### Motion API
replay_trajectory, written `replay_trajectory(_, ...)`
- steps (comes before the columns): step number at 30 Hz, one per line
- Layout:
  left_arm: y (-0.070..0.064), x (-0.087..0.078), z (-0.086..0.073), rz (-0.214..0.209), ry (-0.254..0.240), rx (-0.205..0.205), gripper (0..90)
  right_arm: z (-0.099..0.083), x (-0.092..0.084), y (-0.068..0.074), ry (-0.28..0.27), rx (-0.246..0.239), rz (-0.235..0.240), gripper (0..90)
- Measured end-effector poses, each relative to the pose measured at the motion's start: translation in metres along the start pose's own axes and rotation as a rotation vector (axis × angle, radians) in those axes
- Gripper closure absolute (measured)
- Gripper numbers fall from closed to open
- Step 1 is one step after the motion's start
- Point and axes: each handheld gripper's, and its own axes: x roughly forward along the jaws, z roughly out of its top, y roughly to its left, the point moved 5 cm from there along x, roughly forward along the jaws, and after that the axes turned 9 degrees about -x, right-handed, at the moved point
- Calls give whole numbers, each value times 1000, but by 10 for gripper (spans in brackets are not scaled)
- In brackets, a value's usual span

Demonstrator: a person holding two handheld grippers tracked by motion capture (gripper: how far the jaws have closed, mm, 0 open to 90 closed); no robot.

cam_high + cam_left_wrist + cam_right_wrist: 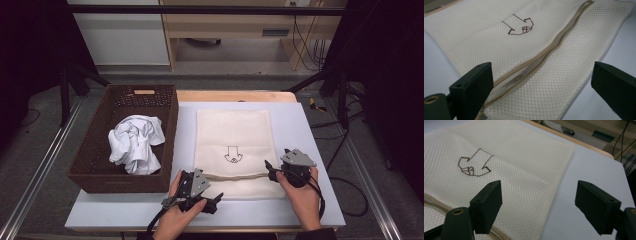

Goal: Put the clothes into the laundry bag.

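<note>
Cream mesh laundry bag (233, 145) lies flat on the tabletop (310, 130), zipper (554, 47) near my edge, arrow logo (232, 154) mid-panel. My left gripper (216, 198) sits at its near-left corner, jaws spread wide, nothing held. My right gripper (269, 168) is at the near-right edge, also released. Wicker basket (95, 150) with crumpled white garment (136, 143) to the left.

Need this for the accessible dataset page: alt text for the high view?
A cream mesh laundry bag lies flat on a white table, with a left hand-held gripper and a right hand-held gripper, both open, at its near zipper edge. A brown wicker basket at left holds crumpled white cloth.
</note>
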Motion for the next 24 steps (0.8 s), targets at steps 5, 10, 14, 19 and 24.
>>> replay_trajectory(5,-2,0,2,2,-4,12,44,-6,-3,2,24,-40,30,258)
replay_trajectory(10,-5,-4,1,-11,8,-5,44,20,-6,-4,44,-93,33,227)
replay_trajectory(14,-3,-5,2,-4,-2,-33,50,52,5,-16,142,-141,59,122)
replay_trajectory(19,-3,-3,0,13,10,-49,57,67,18,-24,237,-178,107,112)
replay_trajectory(24,2,-5,-2,46,5,-37,62,71,24,-7,214,-221,215,283)
